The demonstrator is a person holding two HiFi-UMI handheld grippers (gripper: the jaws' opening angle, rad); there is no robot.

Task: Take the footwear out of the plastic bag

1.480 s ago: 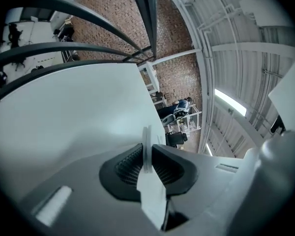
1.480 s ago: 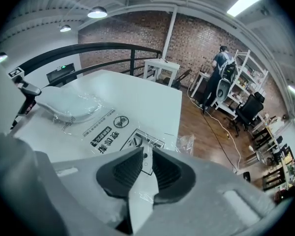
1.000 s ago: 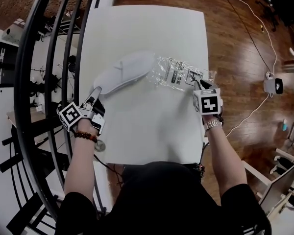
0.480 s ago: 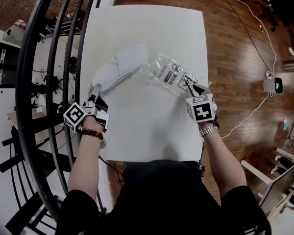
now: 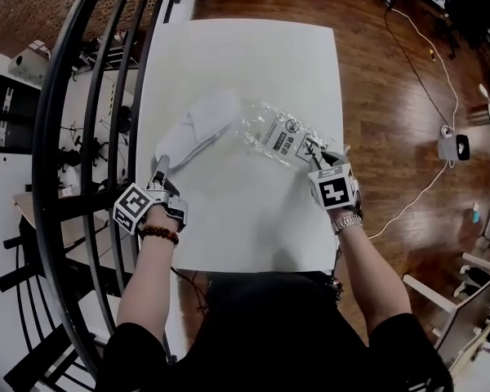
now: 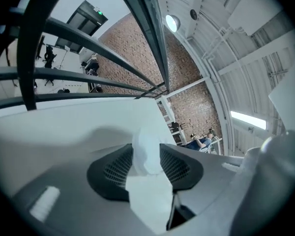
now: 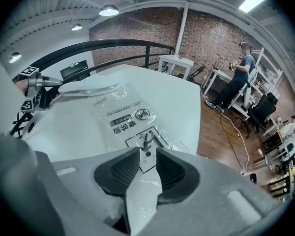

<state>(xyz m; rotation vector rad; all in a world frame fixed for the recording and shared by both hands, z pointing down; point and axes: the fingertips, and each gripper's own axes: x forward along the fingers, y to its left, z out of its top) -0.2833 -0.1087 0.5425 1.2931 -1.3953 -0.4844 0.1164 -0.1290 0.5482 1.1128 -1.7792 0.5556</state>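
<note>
A white slipper (image 5: 198, 125) lies on the white table (image 5: 245, 64), left of middle and outside the clear plastic bag (image 5: 282, 137). My left gripper (image 5: 161, 170) is at the slipper's heel. In the left gripper view, white slipper fabric (image 6: 150, 200) sits loosely between the opening jaws of the left gripper (image 6: 146, 154). My right gripper (image 5: 318, 155) is at the bag's near right edge. Its jaws are also opening, and the printed bag film (image 7: 123, 117) lies in the gap of the right gripper (image 7: 147, 159) without being pinched. The slipper (image 7: 88, 87) shows beyond the bag.
A black curved railing (image 5: 90, 96) runs close along the table's left edge. Wooden floor lies to the right, with a white cable and a small white device (image 5: 453, 145). A person (image 7: 241, 68) stands far off by shelves.
Both hands have drawn slightly toward the table's near edge. The slipper and the bag have turned a little with them and sit higher in the head view.
</note>
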